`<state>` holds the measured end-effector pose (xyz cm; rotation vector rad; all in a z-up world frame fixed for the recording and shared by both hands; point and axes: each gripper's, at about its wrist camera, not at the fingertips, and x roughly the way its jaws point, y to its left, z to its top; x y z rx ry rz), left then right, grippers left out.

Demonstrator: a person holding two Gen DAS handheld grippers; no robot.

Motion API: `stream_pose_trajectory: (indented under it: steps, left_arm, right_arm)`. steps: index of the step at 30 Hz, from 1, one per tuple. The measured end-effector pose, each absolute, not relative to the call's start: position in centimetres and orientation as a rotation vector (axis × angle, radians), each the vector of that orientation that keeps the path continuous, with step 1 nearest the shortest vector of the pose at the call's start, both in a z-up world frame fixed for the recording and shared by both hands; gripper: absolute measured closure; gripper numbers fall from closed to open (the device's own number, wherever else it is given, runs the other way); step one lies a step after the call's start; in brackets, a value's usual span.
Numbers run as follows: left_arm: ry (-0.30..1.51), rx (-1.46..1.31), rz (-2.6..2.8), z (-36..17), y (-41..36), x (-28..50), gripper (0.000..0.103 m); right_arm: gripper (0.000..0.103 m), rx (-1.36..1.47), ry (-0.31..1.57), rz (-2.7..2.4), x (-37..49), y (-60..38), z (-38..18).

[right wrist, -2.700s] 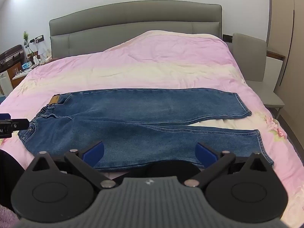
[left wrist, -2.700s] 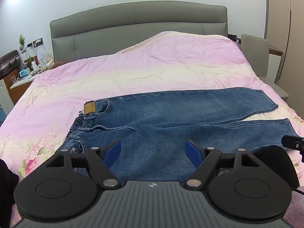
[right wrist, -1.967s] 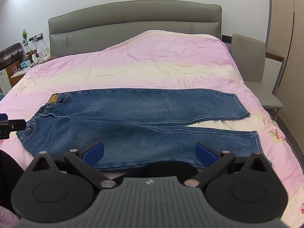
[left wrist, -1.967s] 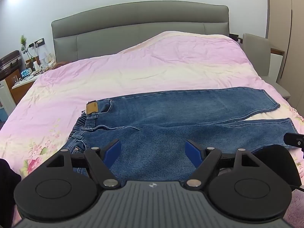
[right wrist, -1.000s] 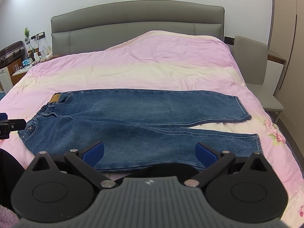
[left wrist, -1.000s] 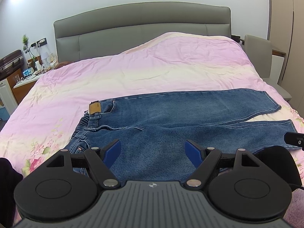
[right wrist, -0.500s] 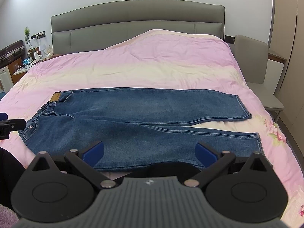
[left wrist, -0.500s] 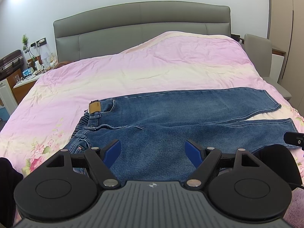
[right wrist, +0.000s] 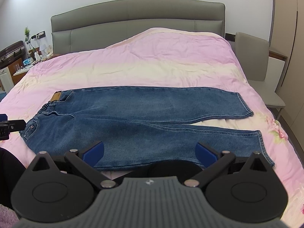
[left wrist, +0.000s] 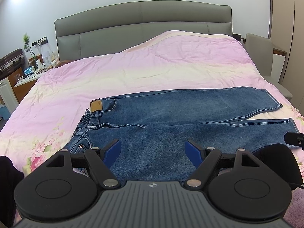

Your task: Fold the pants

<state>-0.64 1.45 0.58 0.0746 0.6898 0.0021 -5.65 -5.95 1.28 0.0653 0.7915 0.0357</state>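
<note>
Blue jeans [left wrist: 171, 121] lie flat across the pink bedspread, waistband with a tan patch [left wrist: 96, 106] at the left, two legs running right. They also show in the right wrist view [right wrist: 144, 117]. My left gripper [left wrist: 153, 150] is open and empty, hovering over the near edge of the seat and thigh area. My right gripper [right wrist: 149, 152] is open and empty, hovering over the near edge of the lower leg. The right gripper's tip shows at the right edge of the left wrist view [left wrist: 294, 142], the left gripper's tip at the left edge of the right wrist view [right wrist: 11, 127].
The bed [left wrist: 171, 66] has a grey headboard [left wrist: 142, 24]. A nightstand with clutter [left wrist: 28, 72] stands at the left. A grey chair [right wrist: 254, 60] stands at the right of the bed.
Both grippers have drifted only slightly; the view of the jeans shifted a little. Both stay open and empty.
</note>
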Motion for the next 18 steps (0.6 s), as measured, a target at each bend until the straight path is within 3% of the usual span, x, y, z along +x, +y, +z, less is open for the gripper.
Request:
stream_pose_trajectory:
  steps: [18]
  left_arm:
    - [0.689,0.134,-0.009,0.15,1.83,-0.45,0.014]
  right_arm:
    - [0.005,0.071,0.798,0.036,-5.47,-6.2,0.77]
